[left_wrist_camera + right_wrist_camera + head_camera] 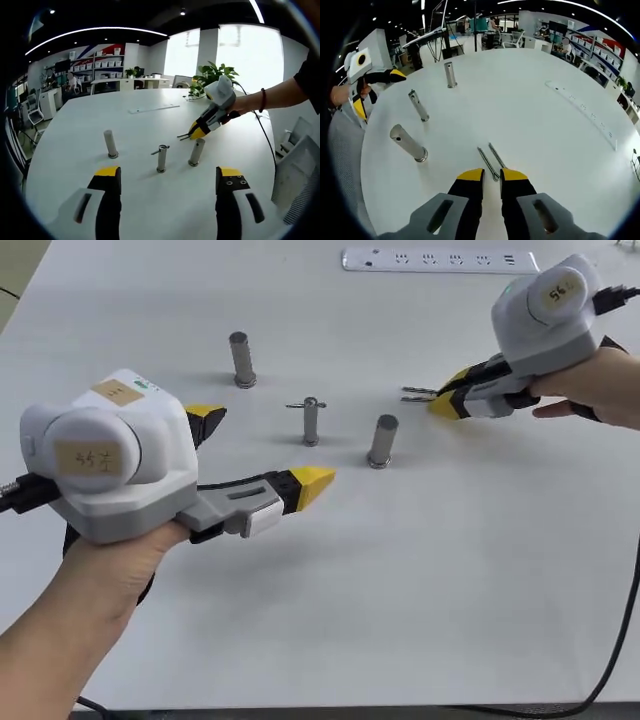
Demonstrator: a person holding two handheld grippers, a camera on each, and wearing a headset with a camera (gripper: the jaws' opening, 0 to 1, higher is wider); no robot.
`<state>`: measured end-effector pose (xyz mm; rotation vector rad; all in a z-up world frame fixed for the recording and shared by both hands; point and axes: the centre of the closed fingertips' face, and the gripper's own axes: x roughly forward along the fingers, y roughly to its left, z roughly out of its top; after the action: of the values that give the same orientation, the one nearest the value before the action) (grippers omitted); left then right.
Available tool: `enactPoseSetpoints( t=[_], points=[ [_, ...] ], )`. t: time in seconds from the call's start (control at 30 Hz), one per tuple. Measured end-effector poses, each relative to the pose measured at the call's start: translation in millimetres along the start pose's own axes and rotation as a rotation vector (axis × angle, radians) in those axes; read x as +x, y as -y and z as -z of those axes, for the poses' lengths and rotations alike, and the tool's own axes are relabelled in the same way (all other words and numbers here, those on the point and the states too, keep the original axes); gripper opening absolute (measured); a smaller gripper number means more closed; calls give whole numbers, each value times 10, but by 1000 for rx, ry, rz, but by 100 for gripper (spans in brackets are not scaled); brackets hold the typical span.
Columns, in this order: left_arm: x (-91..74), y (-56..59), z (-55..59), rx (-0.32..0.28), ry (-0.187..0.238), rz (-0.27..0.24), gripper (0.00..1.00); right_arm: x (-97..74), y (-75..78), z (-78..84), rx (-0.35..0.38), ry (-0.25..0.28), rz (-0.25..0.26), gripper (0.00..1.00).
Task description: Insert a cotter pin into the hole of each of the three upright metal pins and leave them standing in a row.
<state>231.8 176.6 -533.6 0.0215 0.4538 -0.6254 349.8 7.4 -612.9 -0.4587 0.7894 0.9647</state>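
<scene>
- Our left gripper was released, jaws wide apart and holding nothing, near the middle pin on our side of it.
- Our right gripper sat well right of the middle pin, jaws drawn to a narrow gap. We could not tell whether they clamped anything.
- Two loose cotters lay at those tips, the looped end of one between them.
- The middle pin stood upright with a cotter through its top.
- The left pin stood up-left of the middle pin, and the right pin stood just right of it.
- All rested on the table, with a power strip far beyond the middle pin.
</scene>
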Motion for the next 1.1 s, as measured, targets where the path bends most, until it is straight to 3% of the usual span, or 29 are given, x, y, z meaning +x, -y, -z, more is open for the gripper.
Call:
enactPoseSetpoints(
  t=[0.4,0.77,0.87,1.1],
  points=[
    [9,-18,0,-11,1,-1,73,-37,-1,25,56,-35,-12,3],
    [-2,-29,19,-10,-6,0,71,-73,-83,33,-45,-163,-54,4],
    [-3,-29,19,-9,-8,1,70,-78,-84,43,-130,-223,-62,3],
    [-2,-25,25,-3,-15,5,70,-69,-122,35,-203,-288,-67,0]
  ],
)
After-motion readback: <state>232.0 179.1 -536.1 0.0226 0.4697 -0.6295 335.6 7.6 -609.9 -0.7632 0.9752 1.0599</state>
